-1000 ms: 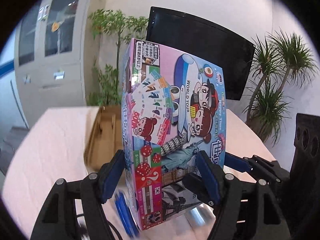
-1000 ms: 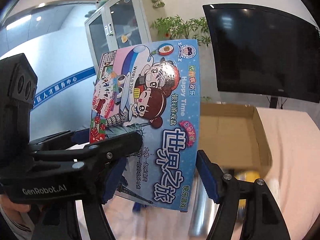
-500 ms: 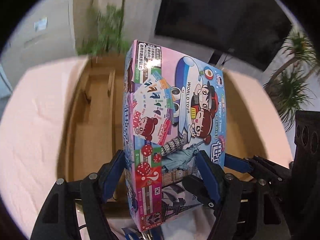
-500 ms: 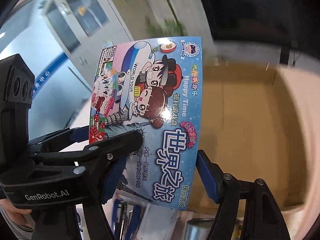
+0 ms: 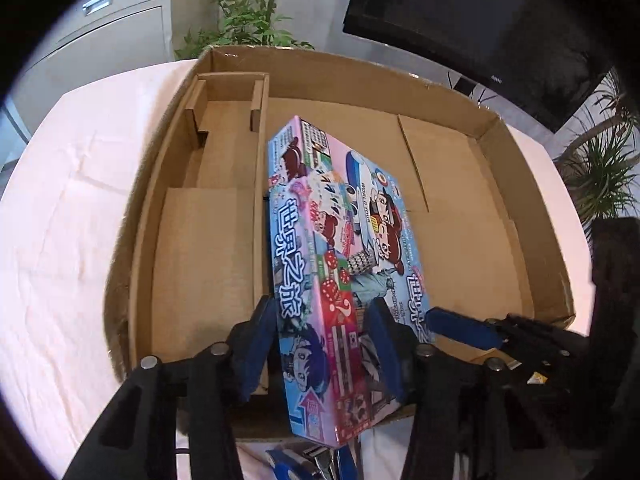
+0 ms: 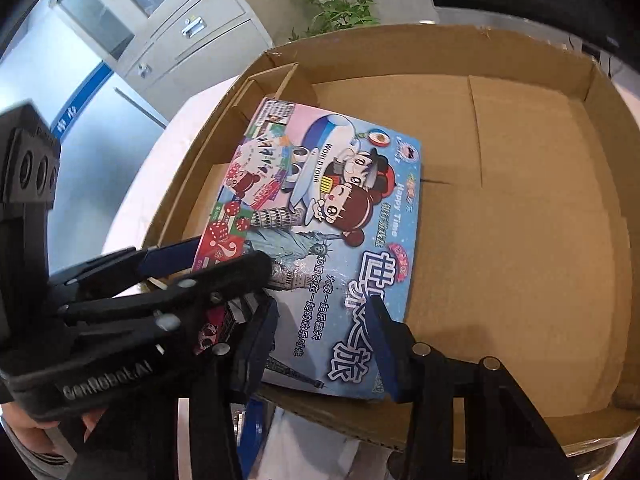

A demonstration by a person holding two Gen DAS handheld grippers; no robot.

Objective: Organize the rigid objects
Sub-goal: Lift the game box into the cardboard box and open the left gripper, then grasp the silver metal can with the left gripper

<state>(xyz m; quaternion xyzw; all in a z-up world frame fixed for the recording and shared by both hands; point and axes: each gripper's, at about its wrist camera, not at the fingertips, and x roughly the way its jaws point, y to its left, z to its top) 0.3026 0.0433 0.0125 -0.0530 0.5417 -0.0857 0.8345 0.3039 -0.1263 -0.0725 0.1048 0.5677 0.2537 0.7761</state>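
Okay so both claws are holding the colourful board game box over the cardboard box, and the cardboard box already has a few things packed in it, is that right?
Not quite. The cardboard box looks empty: the right wrist view shows only bare cardboard floor and dividers. The rest holds: the left claw and right claw both grip the board game box over it.

Pale pink cloth point(image 5: 60, 220) covered the desk. Grey metal cabinet point(image 5: 116, 12) with drawers stood behind, glass-doored upper part point(image 6: 132, 4) visible. Leafy plant point(image 5: 244, 12) beside it, dark monitor point(image 5: 480, 20) at rear, spiky palm point(image 5: 600, 168) far right.
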